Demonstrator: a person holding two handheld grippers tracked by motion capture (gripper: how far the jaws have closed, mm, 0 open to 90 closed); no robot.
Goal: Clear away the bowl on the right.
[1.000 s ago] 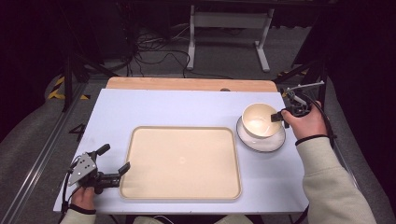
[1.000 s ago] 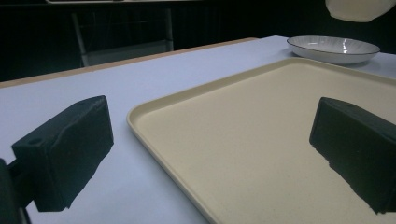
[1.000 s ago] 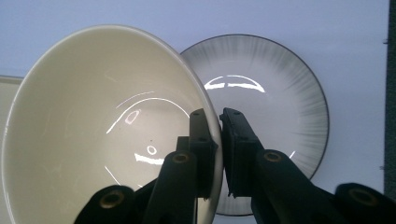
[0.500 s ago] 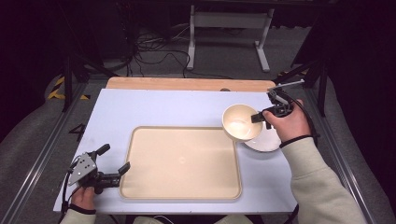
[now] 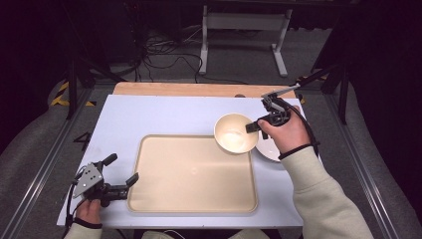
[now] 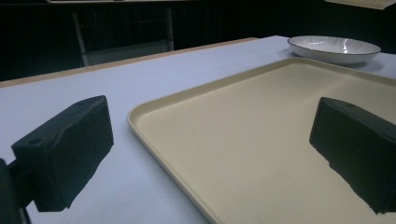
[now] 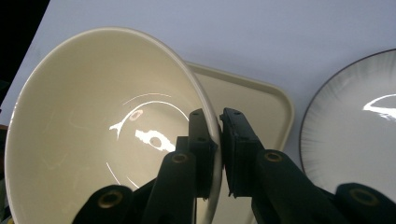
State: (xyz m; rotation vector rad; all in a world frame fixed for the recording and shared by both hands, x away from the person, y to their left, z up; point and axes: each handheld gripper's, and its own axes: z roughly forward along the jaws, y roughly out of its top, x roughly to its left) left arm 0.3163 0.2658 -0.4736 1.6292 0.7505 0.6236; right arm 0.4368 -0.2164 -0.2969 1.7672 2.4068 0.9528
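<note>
While left tongs (image 5: 119, 174) gape, right tongs (image 7: 219, 154) clench the unmarked bowl (image 7: 93, 130) rim.

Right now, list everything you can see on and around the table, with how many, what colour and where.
bowl: one, cream, held off the table over the tray's far right corner
plate: one, white with dark rim, on the table right of the tray
tray: one, beige, middle of the table near the person
table: one, pale blue top with a wooden far edge
cables: several, black, floor beyond the table
right gripper: one, black, shut on the bowl's rim
left gripper: one, black, open, at the tray's near left corner
</note>
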